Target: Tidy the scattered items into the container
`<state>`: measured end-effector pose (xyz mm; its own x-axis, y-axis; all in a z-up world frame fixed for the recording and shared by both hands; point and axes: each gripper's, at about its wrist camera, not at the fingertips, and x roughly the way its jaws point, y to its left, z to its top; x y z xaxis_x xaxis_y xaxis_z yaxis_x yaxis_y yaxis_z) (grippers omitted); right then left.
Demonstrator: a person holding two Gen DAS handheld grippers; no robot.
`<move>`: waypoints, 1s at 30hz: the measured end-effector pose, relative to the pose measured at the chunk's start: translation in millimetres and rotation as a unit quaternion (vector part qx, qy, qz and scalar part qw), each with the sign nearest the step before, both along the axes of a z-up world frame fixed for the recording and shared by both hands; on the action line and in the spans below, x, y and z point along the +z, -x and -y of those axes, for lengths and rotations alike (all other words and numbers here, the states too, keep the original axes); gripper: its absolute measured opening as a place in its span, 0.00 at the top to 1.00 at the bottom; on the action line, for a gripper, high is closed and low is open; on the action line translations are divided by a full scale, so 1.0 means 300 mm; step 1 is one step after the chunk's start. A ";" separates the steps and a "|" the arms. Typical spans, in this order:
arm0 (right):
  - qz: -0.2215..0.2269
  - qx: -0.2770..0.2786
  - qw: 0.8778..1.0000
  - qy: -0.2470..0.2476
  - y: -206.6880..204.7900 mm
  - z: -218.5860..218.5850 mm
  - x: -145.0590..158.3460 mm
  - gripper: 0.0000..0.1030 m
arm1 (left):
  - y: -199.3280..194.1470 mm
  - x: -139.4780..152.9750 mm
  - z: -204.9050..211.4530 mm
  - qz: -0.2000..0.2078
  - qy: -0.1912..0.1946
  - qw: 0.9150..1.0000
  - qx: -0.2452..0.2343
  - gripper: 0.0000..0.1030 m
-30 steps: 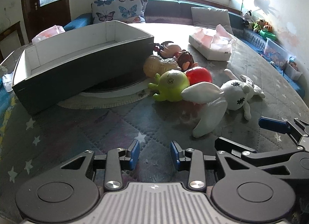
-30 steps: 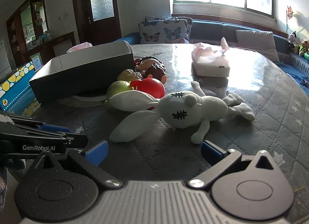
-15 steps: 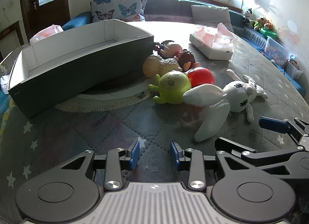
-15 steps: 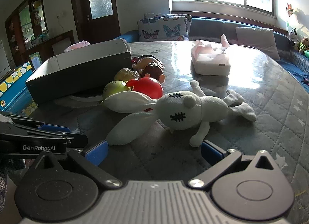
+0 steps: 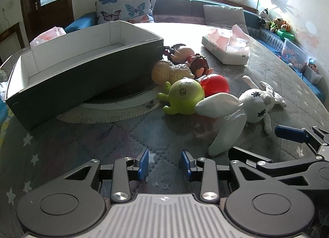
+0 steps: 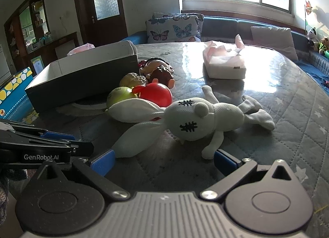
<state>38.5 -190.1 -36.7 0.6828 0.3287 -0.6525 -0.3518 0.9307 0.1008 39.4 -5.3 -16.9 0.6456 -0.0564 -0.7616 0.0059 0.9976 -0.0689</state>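
On the grey quilted table (image 5: 102, 139) in front of you, a white stuffed rabbit (image 6: 203, 119) lies on its side. Its long axis runs across your right-hand view, the two floppy ears trailing toward the left and toward you, the legs stretched away to the right. Its face, with two black stitched crosses for eyes, is turned toward your right-hand camera.

Your right gripper (image 6: 162, 161) is spread wide and holds nothing; one blue pad sits just by the tip of the lower ear, the other just by the rabbit's front paw, and you cannot tell from here whether either touches. Your left gripper (image 5: 164, 163) is partly open with a narrow gap between its pads, also empty, hovering over bare table near the lower ear's tip.

Behind the rabbit, a green toy (image 5: 184, 98) and a red ball (image 5: 216, 86) are pressed together; the upper ear covers part of each. Further back are a tan bumpy toy (image 5: 170, 71) and two small dolls (image 5: 191, 59), too tangled to separate clearly.

The long dark box (image 5: 82, 73) with a white inside lies open-topped to the left, its long side running from near-left toward far-right, resting on a round mat (image 5: 107, 112). Its floor is only partly visible. A tissue pack (image 5: 226, 47) sits well beyond, washed out by window glare.
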 end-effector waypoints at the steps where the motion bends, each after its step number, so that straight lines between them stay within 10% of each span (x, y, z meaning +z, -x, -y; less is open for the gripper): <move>1: 0.000 0.000 1.000 0.001 -0.002 0.000 -0.001 0.00 | -0.002 0.000 -0.001 0.000 0.001 1.000 0.000 0.64; 30: -0.003 -0.003 1.000 -0.015 -0.035 0.039 0.008 0.07 | -0.050 0.120 0.045 0.049 0.019 0.997 -0.057 0.64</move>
